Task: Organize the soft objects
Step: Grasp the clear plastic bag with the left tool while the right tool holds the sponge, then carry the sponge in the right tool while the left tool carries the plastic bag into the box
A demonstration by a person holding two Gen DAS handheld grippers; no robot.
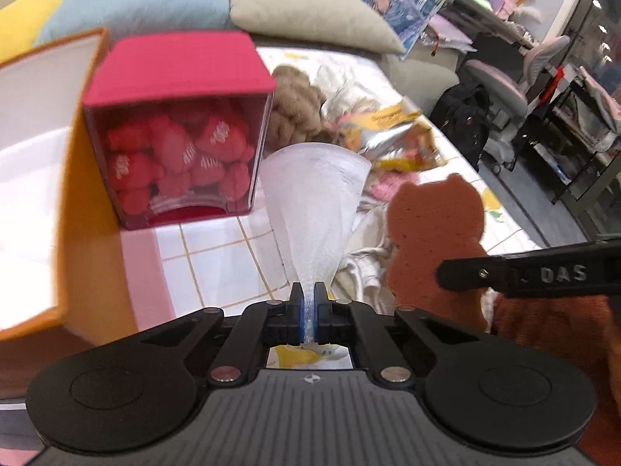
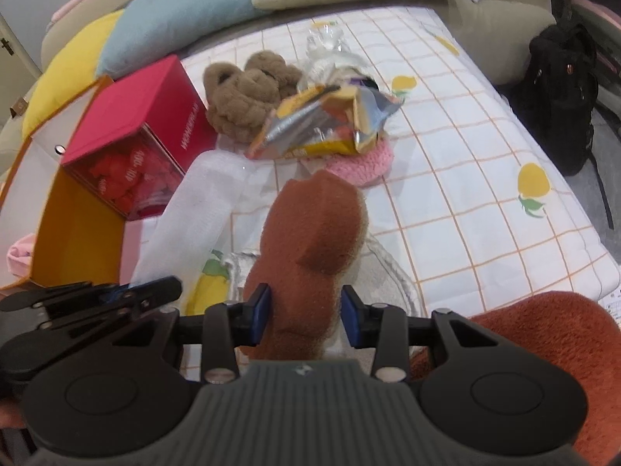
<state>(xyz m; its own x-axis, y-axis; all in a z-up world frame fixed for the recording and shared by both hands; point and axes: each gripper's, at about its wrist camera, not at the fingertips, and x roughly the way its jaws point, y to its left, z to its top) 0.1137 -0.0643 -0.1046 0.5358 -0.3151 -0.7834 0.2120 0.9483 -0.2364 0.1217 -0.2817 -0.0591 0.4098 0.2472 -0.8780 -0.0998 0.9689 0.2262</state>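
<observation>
My left gripper [image 1: 309, 296] is shut on the narrow end of a white mesh foam sleeve [image 1: 314, 194], which fans out upward above the bed. The same sleeve [image 2: 194, 209] shows in the right wrist view, with the left gripper [image 2: 116, 295] at the lower left. My right gripper [image 2: 304, 310] is shut on a brown bear-shaped plush [image 2: 314, 229], its blue pads [image 2: 259, 310] against the toy's sides. In the left wrist view this plush [image 1: 431, 225] hangs at the right, with a black finger [image 1: 477, 273] of the right gripper across it.
An open orange box [image 2: 77, 229] lies at the left, a red box of red plush hearts [image 1: 178, 132] beside it. Brown fluffy slippers [image 2: 248, 89], a snack bag [image 2: 322, 124] and a pink knitted pad [image 2: 365, 163] lie on the checked bedcover [image 2: 485, 194]. Cushions line the far edge.
</observation>
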